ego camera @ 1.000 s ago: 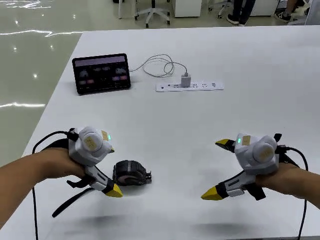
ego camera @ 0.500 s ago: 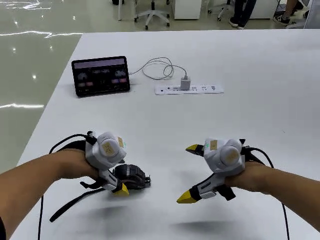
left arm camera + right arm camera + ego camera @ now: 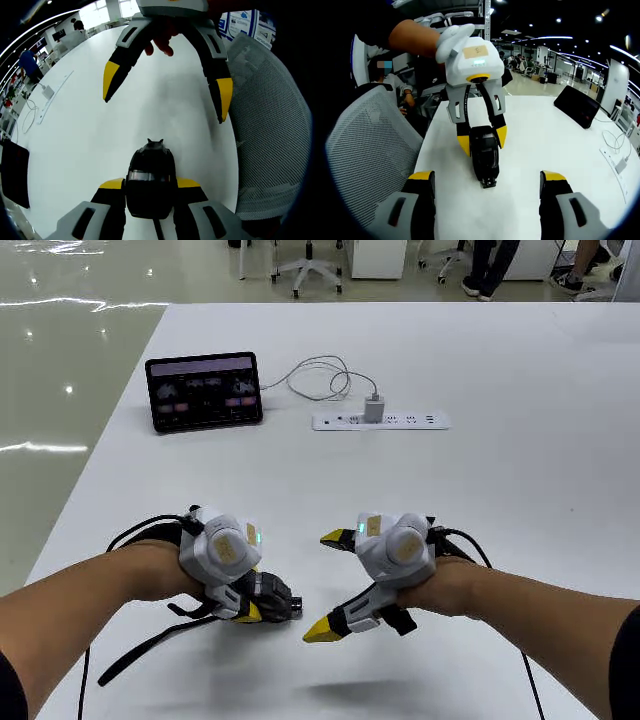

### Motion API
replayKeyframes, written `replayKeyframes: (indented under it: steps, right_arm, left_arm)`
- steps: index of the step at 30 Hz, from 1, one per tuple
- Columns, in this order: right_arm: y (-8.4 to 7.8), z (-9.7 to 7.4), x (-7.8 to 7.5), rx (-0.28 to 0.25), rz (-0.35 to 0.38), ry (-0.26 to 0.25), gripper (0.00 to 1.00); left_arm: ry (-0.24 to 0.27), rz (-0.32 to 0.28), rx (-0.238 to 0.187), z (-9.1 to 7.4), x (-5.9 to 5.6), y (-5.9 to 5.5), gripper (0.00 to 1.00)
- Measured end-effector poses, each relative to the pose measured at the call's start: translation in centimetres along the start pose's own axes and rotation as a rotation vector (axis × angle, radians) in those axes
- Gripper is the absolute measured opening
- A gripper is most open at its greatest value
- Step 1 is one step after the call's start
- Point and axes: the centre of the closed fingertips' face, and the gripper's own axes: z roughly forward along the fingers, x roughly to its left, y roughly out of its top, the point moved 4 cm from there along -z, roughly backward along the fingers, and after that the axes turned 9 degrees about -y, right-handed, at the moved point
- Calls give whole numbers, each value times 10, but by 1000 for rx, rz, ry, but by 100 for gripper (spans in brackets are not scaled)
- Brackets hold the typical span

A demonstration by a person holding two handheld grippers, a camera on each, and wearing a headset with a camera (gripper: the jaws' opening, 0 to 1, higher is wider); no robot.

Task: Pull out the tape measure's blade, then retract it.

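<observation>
One tape measure (image 3: 268,595) clasped in left gripper (image 3: 150,183), right gripper (image 3: 324,585) spread, just beside

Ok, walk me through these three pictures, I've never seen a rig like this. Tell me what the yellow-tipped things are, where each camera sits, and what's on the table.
There is no robot here: a person holds a hand tool with two yellow-tipped jaws in each hand. The wide picture comes from a camera on the person's head, looking down at the white table. The two round pictures come from cameras riding on the tools, each looking along its own jaws. The left gripper is closed around a black tape measure that rests on the table. The right gripper is open, holds nothing, and faces the tape measure's front end. Further back lie a tablet and a power strip with a charger plugged in.
</observation>
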Motion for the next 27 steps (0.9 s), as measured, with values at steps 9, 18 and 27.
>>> replayKeyframes:
  steps: [9,18,27]
  right_arm:
    - [-17,24,10,51,-37,65,70]
    - [-25,42,13,90,-60,79,37]
    - [-38,47,4,146,-35,73,24]
  left_arm:
    - [0,39,1,0,0,0,32]
    - [10,44,5,2,-1,-1,32]
    - [-1,35,4,3,1,-2,31]
